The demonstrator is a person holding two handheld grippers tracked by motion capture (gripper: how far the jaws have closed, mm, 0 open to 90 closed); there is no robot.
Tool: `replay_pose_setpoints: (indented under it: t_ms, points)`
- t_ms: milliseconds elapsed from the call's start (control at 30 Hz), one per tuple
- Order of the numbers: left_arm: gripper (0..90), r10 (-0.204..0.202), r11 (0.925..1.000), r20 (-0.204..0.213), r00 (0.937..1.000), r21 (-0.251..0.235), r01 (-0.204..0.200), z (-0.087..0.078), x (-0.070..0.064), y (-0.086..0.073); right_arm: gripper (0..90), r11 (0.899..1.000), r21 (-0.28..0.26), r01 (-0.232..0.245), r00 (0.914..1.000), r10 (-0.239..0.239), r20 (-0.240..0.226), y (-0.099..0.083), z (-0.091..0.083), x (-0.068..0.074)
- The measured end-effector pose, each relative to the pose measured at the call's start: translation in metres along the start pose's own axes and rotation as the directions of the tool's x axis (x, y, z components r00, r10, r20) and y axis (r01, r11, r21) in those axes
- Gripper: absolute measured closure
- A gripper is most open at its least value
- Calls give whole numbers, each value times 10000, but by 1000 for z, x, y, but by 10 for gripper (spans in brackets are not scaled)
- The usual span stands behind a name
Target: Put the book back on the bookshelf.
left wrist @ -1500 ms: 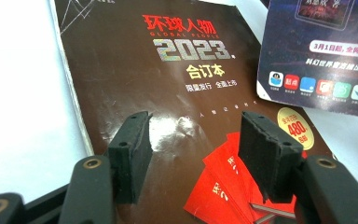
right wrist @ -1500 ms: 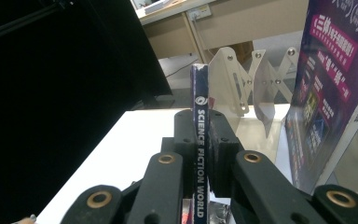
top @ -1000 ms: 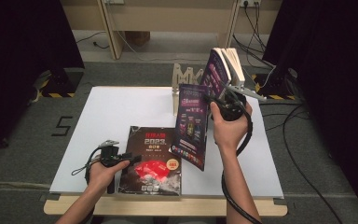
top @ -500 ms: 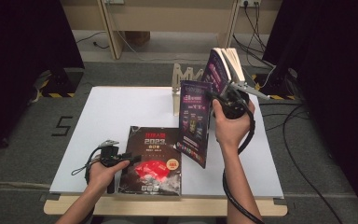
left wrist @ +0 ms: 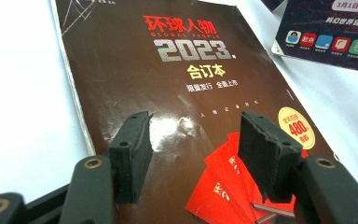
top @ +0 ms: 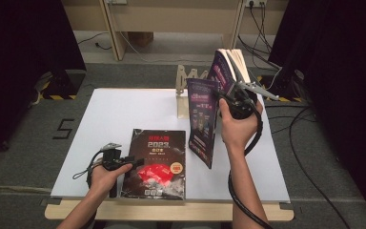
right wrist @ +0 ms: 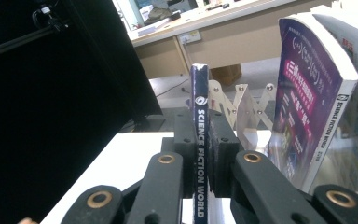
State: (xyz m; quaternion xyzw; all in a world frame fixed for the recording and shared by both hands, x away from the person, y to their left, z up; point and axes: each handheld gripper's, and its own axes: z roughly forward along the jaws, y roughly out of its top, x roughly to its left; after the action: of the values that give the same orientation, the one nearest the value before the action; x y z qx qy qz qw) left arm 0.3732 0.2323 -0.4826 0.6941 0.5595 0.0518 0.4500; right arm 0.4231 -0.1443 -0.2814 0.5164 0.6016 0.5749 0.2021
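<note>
On the left, my left gripper (top: 110,160) rests at the near left edge of the white table (top: 124,109), its jaws spread wide and empty. In the left gripper view they straddle the lower part of the black 2023 magazine (left wrist: 177,116) that lies flat in front of them, cover up, its long axis running away from me. The pads look to hover just over or lightly on the glossy cover; I cannot tell whether they touch.

Moving right, my right gripper (top: 236,98) is raised above the far right part of the table and pinches a thin purple Science Fiction World magazine (top: 204,121) by its spine. In the right gripper view the spine (right wrist: 199,154) stands upright between the closed pads, so the magazine's long axis is vertical and its pages hang down toward the table. Just to the right of it a thicker purple book (right wrist: 314,102) stands upright, and behind both sits the wooden expanding rack (right wrist: 242,105).

I judge the coming move turns on this: the rack lies ahead of and slightly right of the pinched magazine, near the right hand and well apart from the left. The magazine is already upright, so it should go forward into a slot beside the thicker book.
</note>
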Motion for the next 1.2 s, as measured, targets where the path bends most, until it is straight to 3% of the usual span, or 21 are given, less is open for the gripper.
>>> replay_pose_setpoints:
  t_ms: [1200]
  points:
    - [434, 11, 10000, -12, 10000, 42, -11, 1, 1, 0, 846, 9974, -706, -149, 9995, 169, 270, 14, -3, -5]
